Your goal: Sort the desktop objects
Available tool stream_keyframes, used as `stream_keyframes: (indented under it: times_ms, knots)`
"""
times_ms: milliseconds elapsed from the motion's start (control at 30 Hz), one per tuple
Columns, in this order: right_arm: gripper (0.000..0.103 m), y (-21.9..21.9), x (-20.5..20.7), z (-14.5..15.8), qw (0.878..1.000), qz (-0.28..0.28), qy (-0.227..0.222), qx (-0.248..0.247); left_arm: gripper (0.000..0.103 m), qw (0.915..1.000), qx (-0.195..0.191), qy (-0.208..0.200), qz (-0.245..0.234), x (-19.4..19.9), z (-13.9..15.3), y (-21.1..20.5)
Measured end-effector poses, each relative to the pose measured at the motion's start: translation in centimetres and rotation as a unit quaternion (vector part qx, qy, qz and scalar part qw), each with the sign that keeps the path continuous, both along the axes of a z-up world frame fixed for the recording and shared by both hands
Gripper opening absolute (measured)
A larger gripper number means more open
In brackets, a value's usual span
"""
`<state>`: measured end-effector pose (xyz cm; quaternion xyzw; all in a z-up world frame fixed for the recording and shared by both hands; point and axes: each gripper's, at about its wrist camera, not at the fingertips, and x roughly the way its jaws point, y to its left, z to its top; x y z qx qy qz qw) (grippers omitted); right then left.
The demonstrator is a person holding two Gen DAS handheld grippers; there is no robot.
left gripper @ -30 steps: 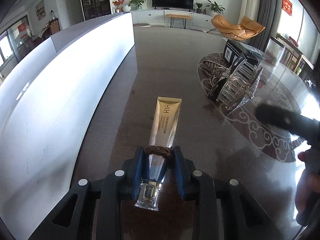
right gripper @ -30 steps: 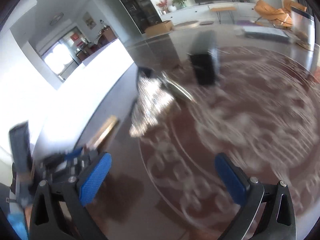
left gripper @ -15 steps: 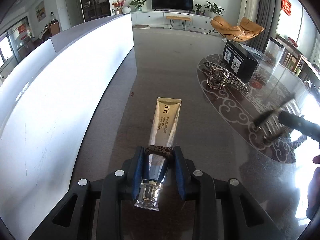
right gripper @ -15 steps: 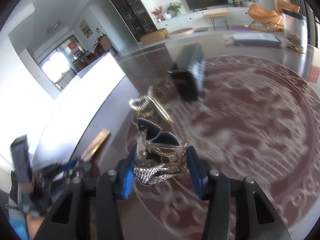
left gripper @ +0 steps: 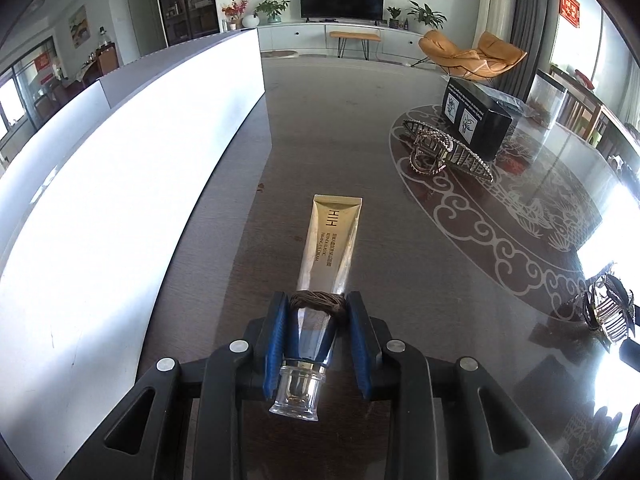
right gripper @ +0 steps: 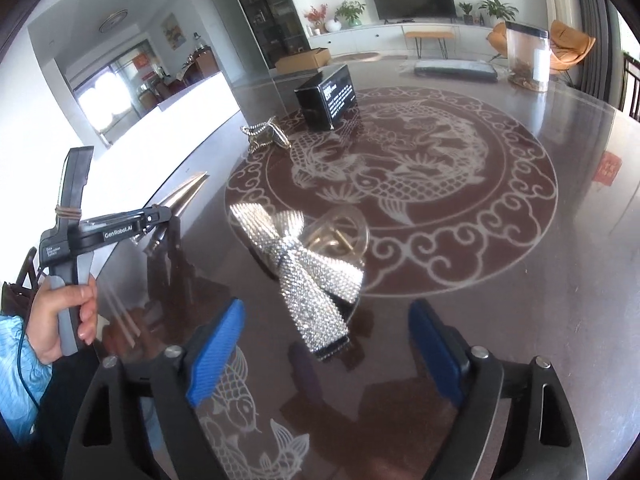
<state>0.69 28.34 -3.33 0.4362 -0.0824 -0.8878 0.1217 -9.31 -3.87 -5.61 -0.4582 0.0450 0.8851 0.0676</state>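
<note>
My left gripper (left gripper: 318, 312) is shut on a gold cream tube (left gripper: 330, 240) with a brown hair tie (left gripper: 317, 302) round it and a clear cap toward the camera; the tube points out over the dark glass table (left gripper: 328, 120). My right gripper (right gripper: 324, 332) is open. A rhinestone bow hair clip (right gripper: 308, 268) lies on the table just ahead of its jaws, untouched; it also shows in the left wrist view (left gripper: 608, 312). The left gripper with the tube shows in the right wrist view (right gripper: 168, 210).
A gold rhinestone hair claw (left gripper: 440, 152) and a black box (left gripper: 476, 120) sit further back; both show in the right wrist view, claw (right gripper: 266, 136), box (right gripper: 328, 98). A clear jar (right gripper: 526, 56) and a dark flat case (right gripper: 456, 70) stand at the far edge.
My right gripper carried the bow hair clip toward the near side of the table, set it down and opened. The left gripper and tube have not moved.
</note>
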Motion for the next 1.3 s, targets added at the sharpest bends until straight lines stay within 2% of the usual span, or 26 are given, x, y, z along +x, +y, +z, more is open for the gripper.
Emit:
stream_keyframes:
  times_ms: [200, 367, 567, 600, 633, 667, 700, 967, 1300]
  knots:
    - [0.092, -1.3, -2.0, -0.6, 0.997, 0.024, 0.002, 0.069, 0.03, 1.0, 0.001, 0.0, 0.0, 0.1, 0.0, -0.1]
    - [0.093, -1.6, -3.3, -1.7, 0.996, 0.035, -0.007, 0.086, 0.03, 1.0, 0.001, 0.0, 0.0, 0.1, 0.0, 0.0]
    - [0.1, -3.2, -3.4, -2.5, 0.99, 0.059, 0.003, 0.126, 0.03, 1.0, 0.001, -0.001, 0.001, 0.1, 0.1, 0.0]
    - [0.101, -3.3, -3.5, -2.5, 0.99, 0.06, 0.003, 0.13, 0.033, 1.0, 0.003, -0.002, 0.001, 0.1, 0.1, -0.1]
    - [0.101, -3.4, -3.5, -2.6, 0.989, 0.061, 0.002, 0.133, 0.055, 1.0, 0.005, -0.004, -0.001, 0.1, 0.0, 0.0]
    - [0.102, -3.4, -3.5, -2.6, 0.989, 0.062, 0.002, 0.133, 0.088, 0.9999, 0.002, -0.011, -0.002, 0.0, -0.2, 0.2]
    - [0.102, -3.4, -3.5, -2.6, 0.989, 0.062, 0.001, 0.132, 0.098, 0.9998, -0.006, -0.019, -0.001, -0.1, -0.6, 0.4]
    - [0.103, -3.4, -3.5, -2.6, 0.989, 0.062, 0.001, 0.133, 0.103, 0.9997, 0.0, -0.022, -0.006, 0.2, -0.8, 0.6]
    - [0.103, -3.4, -3.5, -2.6, 0.989, 0.062, 0.001, 0.134, 0.103, 0.9998, 0.003, -0.018, -0.005, 0.2, -0.8, 0.4]
